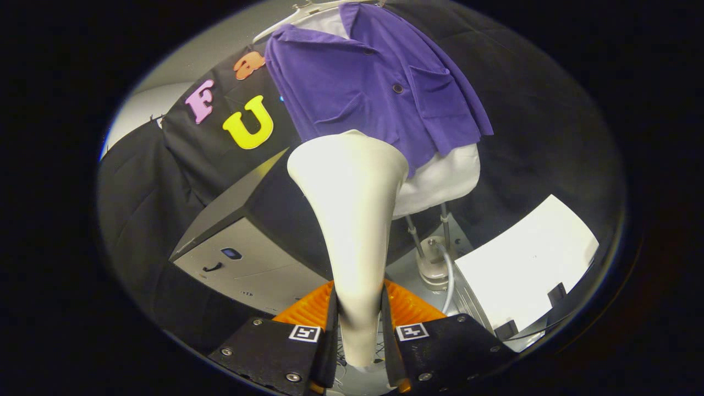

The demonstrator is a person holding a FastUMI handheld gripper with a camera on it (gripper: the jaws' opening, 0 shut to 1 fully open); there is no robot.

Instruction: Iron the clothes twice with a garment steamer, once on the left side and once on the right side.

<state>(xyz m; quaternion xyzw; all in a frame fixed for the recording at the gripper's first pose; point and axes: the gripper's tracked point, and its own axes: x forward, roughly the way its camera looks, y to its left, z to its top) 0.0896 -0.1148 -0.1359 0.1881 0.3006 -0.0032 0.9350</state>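
Tool clamps the cream steamer head between both fingers, below the purple shirt.

Purple shirt, cream steamer head

**Steamer head held before hung shirt**

A steamer head is clamped between the fingers of the gripper, both of which press on its narrow handle. The wide end of the head is raised ahead of the fingers, just below the hem of a shirt. The shirt is hung on a hanger over a padded form, behind and above the head. The form is carried on two poles rising from a steamer base, right of the handle. A hose is seen beside the base. A box stands left of the head, and a board lies to the right.
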